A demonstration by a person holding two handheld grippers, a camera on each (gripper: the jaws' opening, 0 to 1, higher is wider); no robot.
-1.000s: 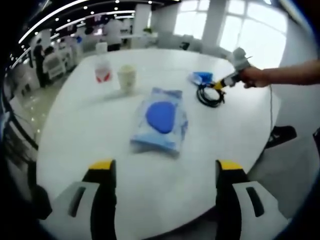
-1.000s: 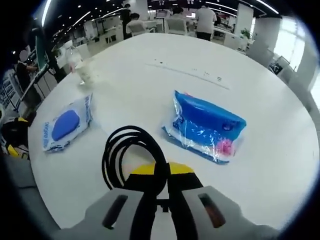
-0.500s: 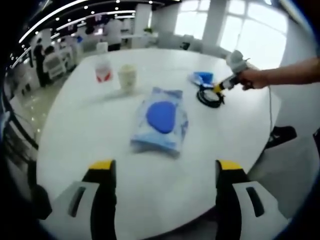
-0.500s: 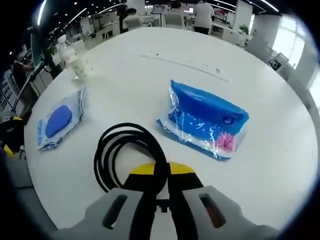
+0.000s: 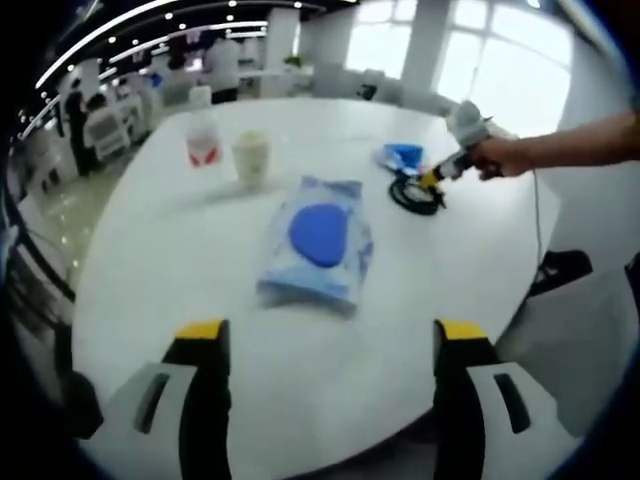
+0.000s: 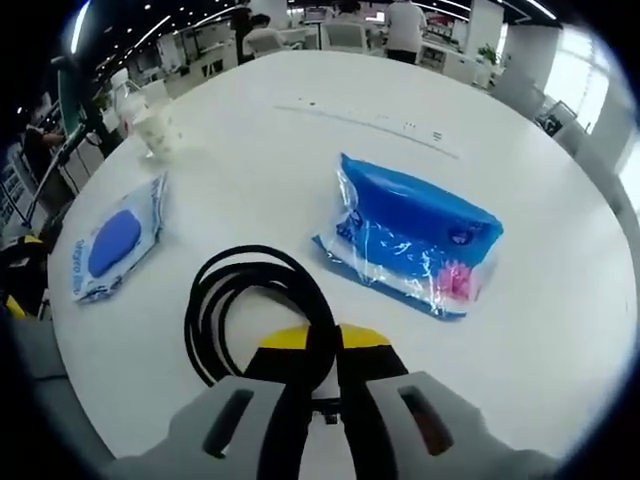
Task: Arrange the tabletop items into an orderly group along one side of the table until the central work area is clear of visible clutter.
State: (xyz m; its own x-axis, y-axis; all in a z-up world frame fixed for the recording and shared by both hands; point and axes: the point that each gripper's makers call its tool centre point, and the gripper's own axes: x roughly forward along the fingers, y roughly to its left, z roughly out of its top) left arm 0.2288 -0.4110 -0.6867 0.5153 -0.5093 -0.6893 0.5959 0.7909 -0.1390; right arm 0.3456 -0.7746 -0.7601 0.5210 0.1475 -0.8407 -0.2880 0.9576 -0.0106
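Your right gripper [image 6: 322, 345] fingers are clenched on the black cable coil [image 6: 255, 305], lower centre; the blue packet [image 6: 415, 245] lies just beyond. Your left gripper [image 5: 325, 345] fingers are released, the wipes pack [image 5: 318, 240] mid-bench [image 5: 180, 260], cup [image 5: 251, 157] and bottle [image 5: 202, 135] upper left.

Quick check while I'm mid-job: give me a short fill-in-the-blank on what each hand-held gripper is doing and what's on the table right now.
1. The right hand-held gripper is shut on the coiled black ____.
2. The left hand-held gripper has its jaws ____, holding nothing.
3. The pale cup stands beside the clear ____ with a red label.
4. In the right gripper view, the wipes pack with the dark blue oval lies to the ____ of the cable.

Missing words: cable; open; bottle; left
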